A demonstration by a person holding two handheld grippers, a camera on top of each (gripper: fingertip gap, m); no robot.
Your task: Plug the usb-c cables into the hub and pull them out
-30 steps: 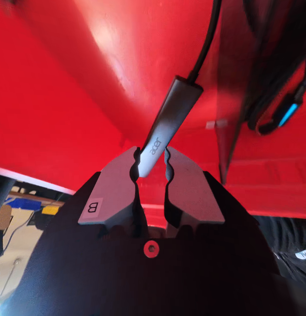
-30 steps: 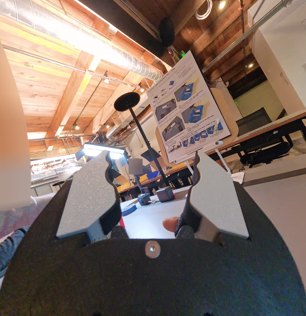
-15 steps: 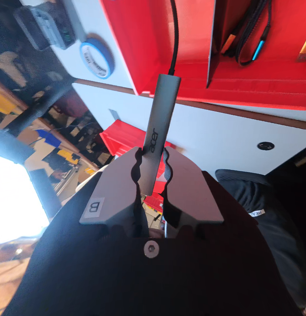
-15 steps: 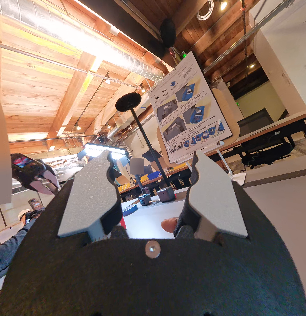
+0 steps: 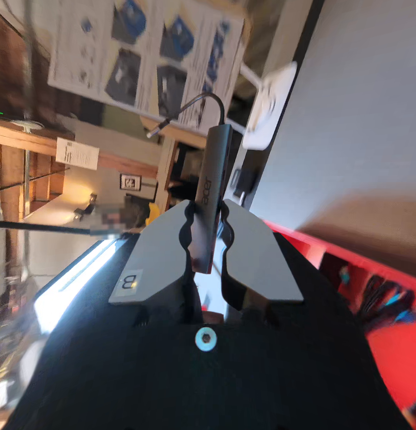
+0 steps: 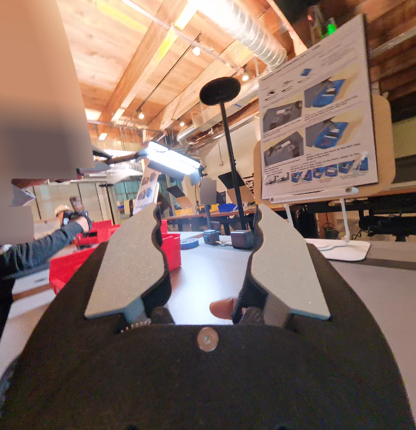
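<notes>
The red bin [image 5: 388, 349] holding the cables [image 5: 383, 300] lies below and to the right of the left gripper [image 5: 205, 207]. That gripper is clenched on the grey hub [image 5: 211, 197], whose long axis runs straight ahead between its jaws, its short lead [image 5: 202, 102] curling off the far end. The right gripper [image 6: 208, 209] is spread wide and empty over the surface [image 6: 211, 267], so it looks to be the one to fetch a cable.

Left gripper [image 5: 205, 209]: hub [image 5: 210, 197] between the fingers, projecting forward past the tips; its cable [image 5: 202, 102] loops off the far end. Bin [image 5: 376, 314] to the right.

Right gripper [image 6: 207, 221]: nothing between the fingers. Ahead on the table [image 6: 214, 274]: tape roll [image 6: 189, 243], two small boxes [image 6: 228, 238]. Bins [image 6: 113, 253] left of the fingers. Poster stand [image 6: 316, 111] ahead right.
</notes>
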